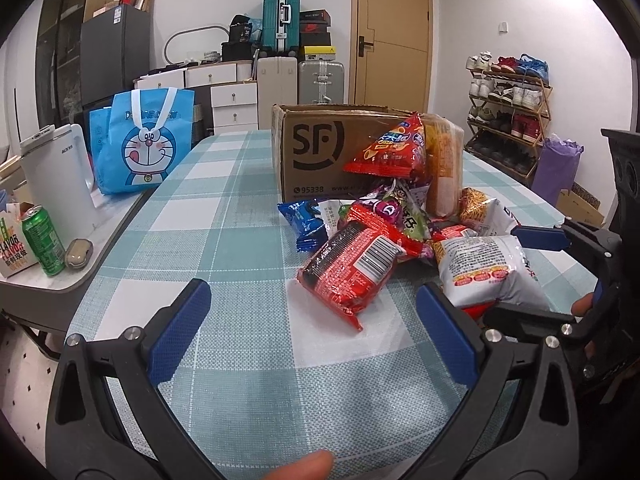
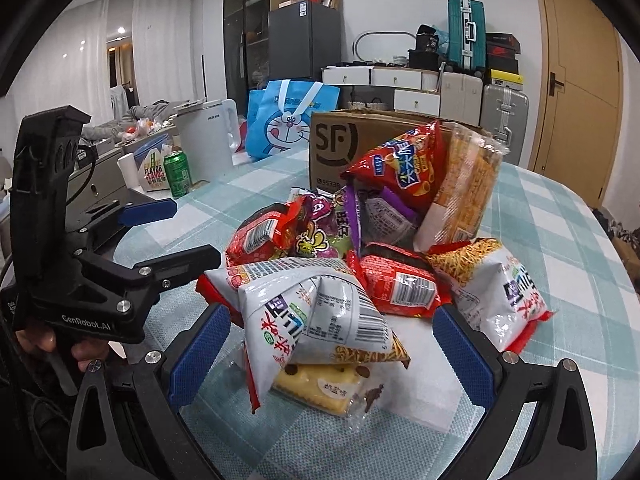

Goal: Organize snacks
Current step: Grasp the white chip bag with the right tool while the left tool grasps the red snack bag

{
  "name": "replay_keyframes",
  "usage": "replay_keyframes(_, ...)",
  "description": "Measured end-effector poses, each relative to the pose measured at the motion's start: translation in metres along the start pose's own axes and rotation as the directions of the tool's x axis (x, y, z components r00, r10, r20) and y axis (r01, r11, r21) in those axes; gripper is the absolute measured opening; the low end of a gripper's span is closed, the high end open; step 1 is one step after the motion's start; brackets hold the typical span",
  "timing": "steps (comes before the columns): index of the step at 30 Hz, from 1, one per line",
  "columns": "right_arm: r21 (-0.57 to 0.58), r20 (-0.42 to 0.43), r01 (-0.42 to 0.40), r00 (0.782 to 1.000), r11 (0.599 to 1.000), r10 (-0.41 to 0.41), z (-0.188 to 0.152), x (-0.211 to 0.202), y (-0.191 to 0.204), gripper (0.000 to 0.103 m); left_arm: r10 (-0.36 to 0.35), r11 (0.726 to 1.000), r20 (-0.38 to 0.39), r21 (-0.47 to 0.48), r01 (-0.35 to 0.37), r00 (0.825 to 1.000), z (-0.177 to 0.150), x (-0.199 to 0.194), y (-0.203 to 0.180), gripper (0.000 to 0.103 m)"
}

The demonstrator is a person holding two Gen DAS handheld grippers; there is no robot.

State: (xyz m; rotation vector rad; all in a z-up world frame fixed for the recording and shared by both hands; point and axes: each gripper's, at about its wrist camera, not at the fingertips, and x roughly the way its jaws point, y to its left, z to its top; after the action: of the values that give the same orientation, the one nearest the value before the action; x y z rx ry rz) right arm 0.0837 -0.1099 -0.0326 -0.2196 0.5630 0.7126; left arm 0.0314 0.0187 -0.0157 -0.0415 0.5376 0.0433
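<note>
hovering low over table (image 1: 248, 208), both tools agape: left tool (image 1: 312, 332), right tool (image 2: 332, 354)

Between your right jaws, the white noodle bag (image 2: 316, 320) hid most of the yellow cake packet (image 2: 320, 390); ahead, piled snacks covered the cardboard box's (image 2: 340, 148) lower front.
</note>
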Motion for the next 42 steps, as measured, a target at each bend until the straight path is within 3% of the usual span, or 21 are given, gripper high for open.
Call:
replay_keyframes(4, 0.022, -0.039, -0.075, 0.996, 0.997, 0.076, 0.006, 0.014, 0.001, 0.103, -0.001, 1.000, -0.005, -0.004, 0.001, 1.000, 0.000, 0.002, 0.001, 0.102)
replay_keyframes(9, 0.030, -0.038, -0.094, 0.995, 0.995, 0.095, 0.009, 0.023, 0.002, 0.103, 0.004, 1.000, -0.002, -0.004, -0.004, 1.000, 0.000, 0.003, 0.002, 0.102)
replay_keyframes(14, 0.039, -0.038, -0.109, 0.993, 0.993, 0.110, 0.006, 0.022, 0.001, 0.076, 0.005, 1.000, 0.001, -0.011, -0.005, 1.000, 0.001, 0.003, 0.005, 0.102)
replay_keyframes(18, 0.060, -0.005, -0.130, 0.991, 0.990, 0.130, 0.001, 0.012, -0.003, 0.064, 0.014, 1.000, -0.001, -0.012, -0.014, 1.000, 0.001, 0.004, 0.006, 0.102)
replay_keyframes(30, 0.117, 0.125, -0.119, 0.987, 0.986, 0.104, -0.007, -0.027, -0.018, 0.062, -0.005, 0.999, -0.036, 0.045, 0.006, 0.999, 0.003, 0.017, -0.006, 0.102)
replay_keyframes(36, 0.142, 0.146, -0.081, 0.987, 0.987, 0.060, -0.007, -0.036, -0.027, 0.062, -0.055, 0.994, -0.110, 0.086, 0.065, 0.992, 0.015, 0.038, -0.013, 0.102)
replay_keyframes(42, 0.159, 0.148, -0.068, 0.988, 0.985, 0.044, -0.006, -0.037, -0.031, 0.062, -0.104, 0.989, -0.141, 0.087, 0.117, 0.985, 0.026, 0.055, -0.016, 0.084)
